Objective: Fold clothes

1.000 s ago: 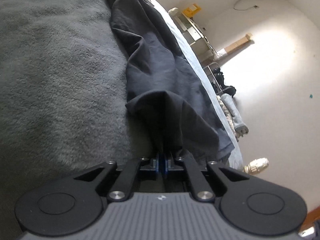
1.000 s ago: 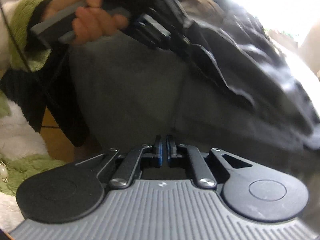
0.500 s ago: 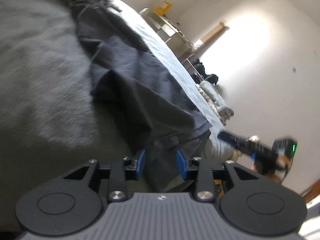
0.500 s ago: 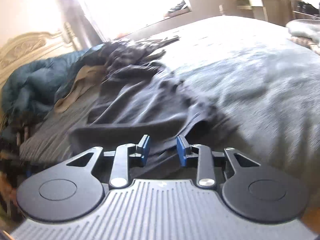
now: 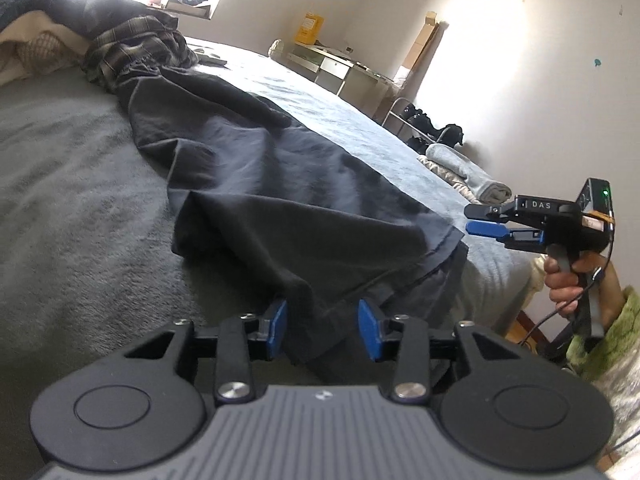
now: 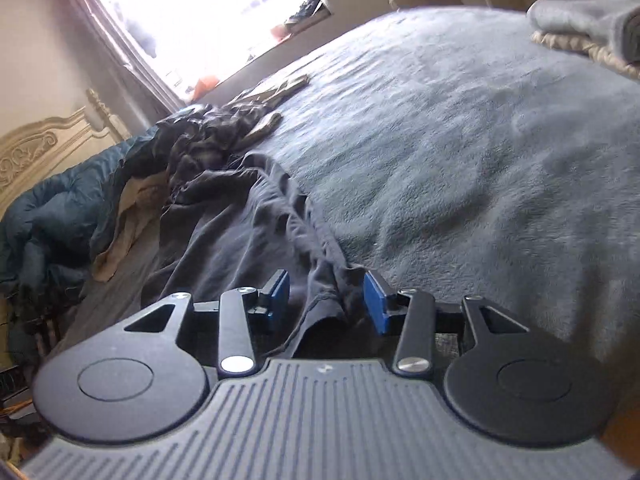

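Note:
A long dark garment [image 5: 272, 184] lies stretched along the grey bed, its near hem at the bed's edge. My left gripper [image 5: 322, 330] is open, its blue pads on either side of the hem's left corner, not closed on it. My right gripper [image 6: 326, 300] is open with the hem's other corner [image 6: 320, 284] loose between the pads. The right gripper also shows in the left wrist view [image 5: 486, 220], held off the bed's edge. The garment runs away up the bed in the right wrist view [image 6: 240, 232].
A heap of plaid and dark clothes [image 5: 136, 48] and a teal duvet [image 6: 48, 216] lie at the bed's head. Folded towels [image 5: 468, 176] sit on a stand to the right. A desk [image 5: 340, 72] stands by the far wall.
Both grippers have opened and let go of the garment. The garment has dropped flat onto the bed. The right gripper has swung round to face up the bed.

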Motion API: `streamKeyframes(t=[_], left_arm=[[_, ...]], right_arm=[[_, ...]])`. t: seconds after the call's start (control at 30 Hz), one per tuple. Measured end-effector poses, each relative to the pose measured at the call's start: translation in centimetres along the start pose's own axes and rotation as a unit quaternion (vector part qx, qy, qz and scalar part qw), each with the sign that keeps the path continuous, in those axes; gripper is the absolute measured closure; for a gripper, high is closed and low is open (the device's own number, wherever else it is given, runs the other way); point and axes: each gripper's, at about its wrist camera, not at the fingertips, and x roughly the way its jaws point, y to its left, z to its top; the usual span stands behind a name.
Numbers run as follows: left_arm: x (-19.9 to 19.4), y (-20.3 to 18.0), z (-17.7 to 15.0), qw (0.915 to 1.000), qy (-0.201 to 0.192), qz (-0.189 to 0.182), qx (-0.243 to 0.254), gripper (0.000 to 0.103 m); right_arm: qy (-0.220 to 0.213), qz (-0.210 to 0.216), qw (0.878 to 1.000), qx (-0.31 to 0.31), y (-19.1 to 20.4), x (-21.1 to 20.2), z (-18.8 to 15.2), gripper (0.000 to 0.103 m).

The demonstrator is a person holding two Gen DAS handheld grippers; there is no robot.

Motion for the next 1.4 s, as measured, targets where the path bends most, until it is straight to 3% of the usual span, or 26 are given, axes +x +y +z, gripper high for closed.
streamKeyframes(t=[0.13,0.33,0.43,0.67,0.8,0.9,1.0,1.1,1.17,1.3,1.4], left_arm=[[0.4,0.5,0.2,0.9998,0.000,-0.011,-0.019,0.060],[1.7,0.7,0.3,0.9991,0.008,-0.021,-0.035,0.069],[1.9,1.1,0.3,0.9979,0.015,-0.032,-0.055,0.079],[1.3,0.4,-0.2,0.9993,0.014,-0.022,-0.028,0.079],[1.1,-0.3,-0.5,0.9999,0.013,-0.001,-0.002,0.075],[0.9,-0.6,-0.8,0.9996,0.010,0.018,0.017,0.061],[1.0,-0.6,-0.9,0.9996,0.011,0.020,0.018,0.060],[1.4,-0.6,-0.8,0.9996,0.014,0.020,0.016,0.068],[1.5,-0.7,-0.7,0.9996,0.018,0.017,0.015,0.096],[0.7,-0.6,-0.1,0.9997,0.008,-0.004,-0.024,0.100],[0.3,0.2,0.5,0.9945,0.012,-0.057,-0.087,0.101]], right_arm=[[0.033,0.009,0.999,0.003,-0.4,1.3,0.5,0.062],[0.063,0.003,0.998,0.004,-0.5,2.7,0.8,0.063],[0.070,0.007,0.997,-0.008,0.0,2.7,0.7,0.068],[0.064,0.011,0.997,-0.047,1.0,1.7,0.4,0.092],[0.059,0.014,0.997,-0.047,1.1,1.4,0.4,0.093],[0.065,0.016,0.997,-0.041,1.1,1.5,0.3,0.091],[0.067,0.017,0.997,-0.035,0.8,1.7,0.2,0.091],[0.068,0.015,0.997,-0.040,1.0,2.0,0.0,0.092],[0.065,0.010,0.996,-0.054,1.3,2.1,-0.1,0.098],[0.036,0.006,0.995,-0.090,2.6,1.2,0.6,0.101],[0.015,0.006,0.995,-0.101,3.0,0.4,1.6,0.101]])
